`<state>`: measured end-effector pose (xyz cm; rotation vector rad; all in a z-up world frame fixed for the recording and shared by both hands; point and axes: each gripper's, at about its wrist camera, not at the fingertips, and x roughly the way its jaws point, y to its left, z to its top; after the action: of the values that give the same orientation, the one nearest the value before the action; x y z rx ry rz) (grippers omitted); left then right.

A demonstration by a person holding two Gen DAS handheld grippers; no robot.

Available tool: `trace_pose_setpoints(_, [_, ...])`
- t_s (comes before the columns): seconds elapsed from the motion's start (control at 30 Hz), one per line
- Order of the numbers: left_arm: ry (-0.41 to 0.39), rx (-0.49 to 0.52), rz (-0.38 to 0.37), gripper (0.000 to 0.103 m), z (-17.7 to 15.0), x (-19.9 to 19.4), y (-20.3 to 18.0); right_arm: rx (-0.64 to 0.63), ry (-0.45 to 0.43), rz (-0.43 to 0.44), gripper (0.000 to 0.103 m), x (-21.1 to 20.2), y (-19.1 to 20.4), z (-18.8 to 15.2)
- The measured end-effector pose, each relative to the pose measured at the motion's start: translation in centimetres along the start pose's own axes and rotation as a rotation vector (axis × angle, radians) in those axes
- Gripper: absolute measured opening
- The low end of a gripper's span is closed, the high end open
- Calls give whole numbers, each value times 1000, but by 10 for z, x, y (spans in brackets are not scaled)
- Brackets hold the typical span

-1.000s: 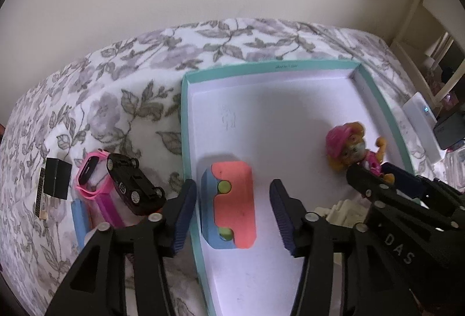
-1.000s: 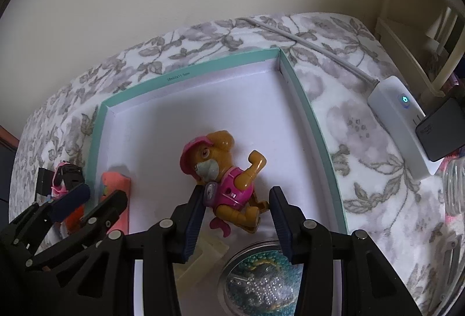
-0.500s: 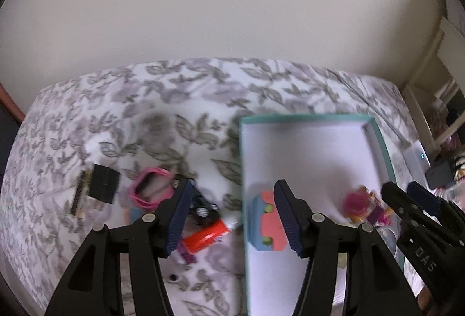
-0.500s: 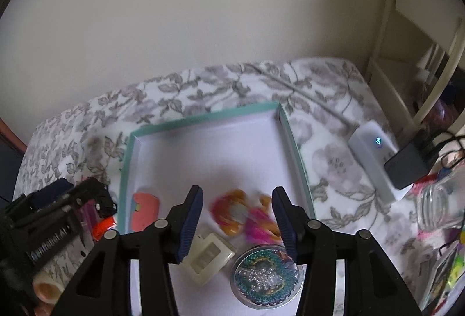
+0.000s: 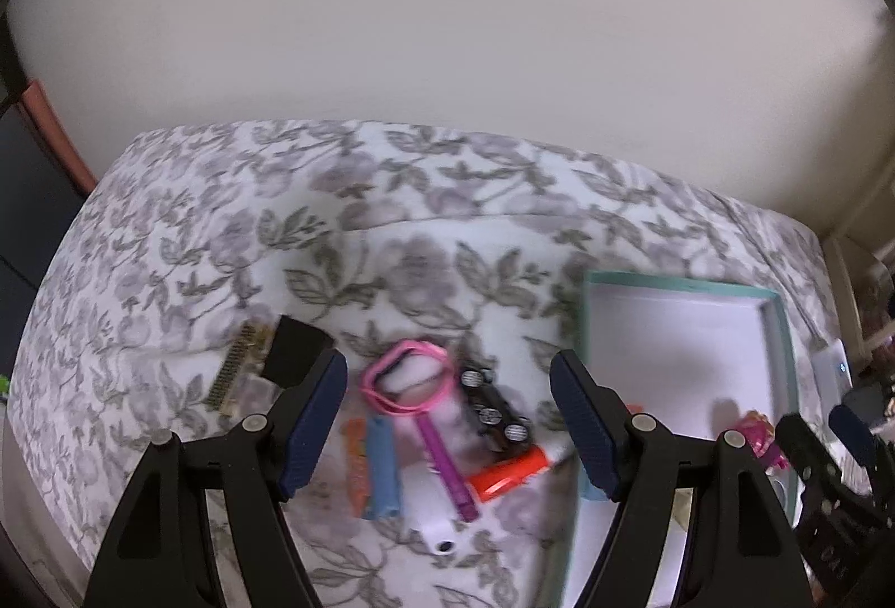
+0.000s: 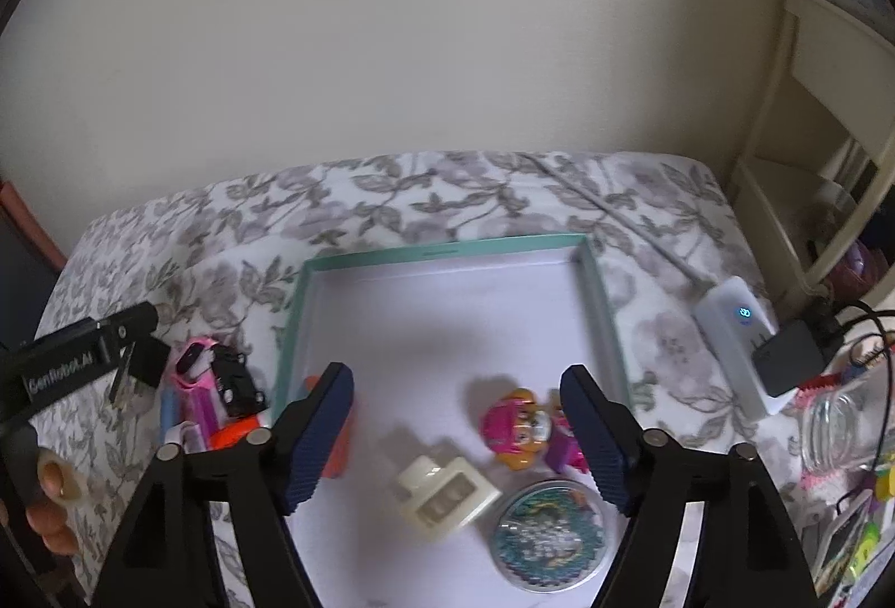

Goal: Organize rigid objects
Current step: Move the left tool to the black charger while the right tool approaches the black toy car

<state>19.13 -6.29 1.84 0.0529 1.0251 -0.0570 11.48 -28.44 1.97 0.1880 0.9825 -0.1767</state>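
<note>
left wrist: left tongs [image 5: 447, 418] spread, empty, above loose pile on bed: pink watch [image 5: 405, 378], black car [image 5: 495, 415]. right wrist: right tongs [image 6: 456, 432] spread, empty, over teal box [image 6: 447, 253] w/ pup figure [image 6: 517, 429]. step: betw. picks; next likely calls for descending onto the watch or car.

The room is dim and evenly lit, with a greyish, washed-out cast and no glare on the wall [image 5: 447, 20]. Soft shadows lie beside the figurine [image 6: 520, 429] inside the box [image 6: 447, 247]. Both views bow strongly at the edges, with black corners. The left wrist view is smeared: the flowered bedspread [image 5: 391, 216] and pink watch [image 5: 408, 378] look blurred.
</note>
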Motion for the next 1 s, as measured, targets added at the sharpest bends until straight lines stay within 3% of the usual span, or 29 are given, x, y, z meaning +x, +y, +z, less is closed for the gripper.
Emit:
trace_pose_setpoints(0.2, [19, -28, 28, 78, 3, 4, 27, -53, 9, 48, 88, 8, 28, -3])
trace_pose_setpoints(0.27, [19, -48, 36, 93, 5, 3, 38, -72, 8, 56, 99, 11, 38, -4])
trace_pose_setpoints(0.33, [7, -76, 48, 97, 6, 0, 52, -92, 11, 66, 102, 13, 48, -4])
trace_pose_setpoints(0.7, [-21, -241, 172, 97, 10, -7, 152, -162, -13, 157, 102, 17, 106, -5])
trace_pose_setpoints(0.9, [6, -307, 155, 97, 10, 11, 182, -204, -2, 193, 100, 34, 136, -8])
trace_pose_setpoints(1.0, [26, -330, 116, 97, 8, 26, 186, -233, 12, 177, 94, 48, 149, -10])
